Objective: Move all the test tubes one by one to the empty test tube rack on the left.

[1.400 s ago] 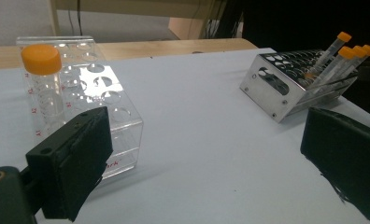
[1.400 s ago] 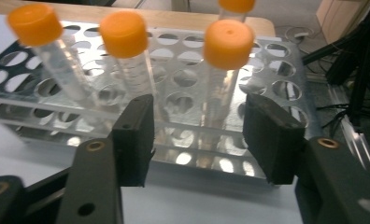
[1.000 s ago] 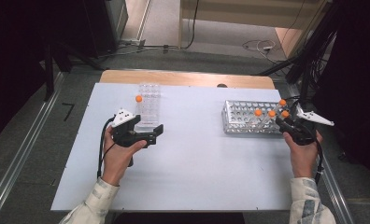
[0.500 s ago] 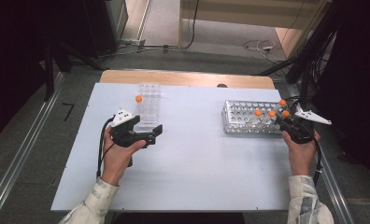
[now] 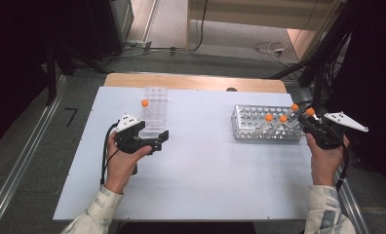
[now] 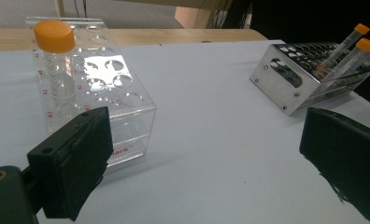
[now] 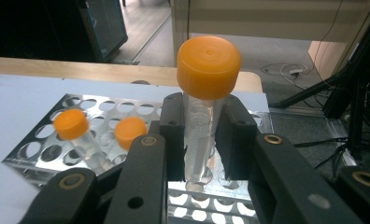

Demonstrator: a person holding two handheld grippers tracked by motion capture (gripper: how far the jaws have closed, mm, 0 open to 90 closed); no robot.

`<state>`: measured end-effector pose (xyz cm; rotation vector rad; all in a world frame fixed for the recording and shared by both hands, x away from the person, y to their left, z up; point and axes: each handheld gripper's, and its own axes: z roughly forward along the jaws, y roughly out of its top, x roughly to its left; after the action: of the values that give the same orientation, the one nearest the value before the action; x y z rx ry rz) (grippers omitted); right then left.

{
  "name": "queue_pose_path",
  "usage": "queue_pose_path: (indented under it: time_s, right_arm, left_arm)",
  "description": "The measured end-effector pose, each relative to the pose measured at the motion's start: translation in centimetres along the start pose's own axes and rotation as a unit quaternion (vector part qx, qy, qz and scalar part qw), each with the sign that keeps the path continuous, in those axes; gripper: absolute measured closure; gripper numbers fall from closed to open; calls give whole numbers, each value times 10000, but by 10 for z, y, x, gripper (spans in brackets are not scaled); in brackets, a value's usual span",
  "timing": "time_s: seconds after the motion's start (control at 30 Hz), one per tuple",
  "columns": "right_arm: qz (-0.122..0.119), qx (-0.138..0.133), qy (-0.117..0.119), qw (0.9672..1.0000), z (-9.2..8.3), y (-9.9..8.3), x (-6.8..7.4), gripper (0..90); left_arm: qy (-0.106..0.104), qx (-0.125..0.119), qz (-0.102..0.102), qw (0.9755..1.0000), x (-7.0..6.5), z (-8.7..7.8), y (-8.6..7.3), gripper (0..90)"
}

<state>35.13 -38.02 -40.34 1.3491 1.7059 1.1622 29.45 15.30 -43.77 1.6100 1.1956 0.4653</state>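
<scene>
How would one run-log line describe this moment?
right claw: shut on tube | above metal rack | left claw: open, beside clear rack

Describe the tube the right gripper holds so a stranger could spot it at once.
Start at the metal rack on the table's right side. At its right end, the right gripper is shut on a clear tube with an orange cap. Unlike the other capped tubes leaning in the rack, it stands upright between black jaws.
</scene>
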Motion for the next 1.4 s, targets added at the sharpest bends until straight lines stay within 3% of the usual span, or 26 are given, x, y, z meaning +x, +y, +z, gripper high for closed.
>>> queue_pose_path:
  time_s: [0.43, 0.77, 1.13, 1.4]
  right_arm:
    - [-107, 307, 388, 9987, -29, -9, 17, 716]
    - [-285, 501, 804, 9951, -29, -18, 48, 716]
    - [-693, 620, 1386, 9860, -22, -19, 97, 717]
    - [-1028, 850, 1735, 9758, -5, -28, 133, 717]
  left_arm:
    - [10, 96, 25, 9999, 0, 0, -2, 33]
    - [1, 149, 42, 9999, -2, 0, -3, 33]
    - [-60, 104, 43, 9999, -6, -2, -2, 37]
    - [-103, 129, 77, 9998, -10, -1, -2, 38]
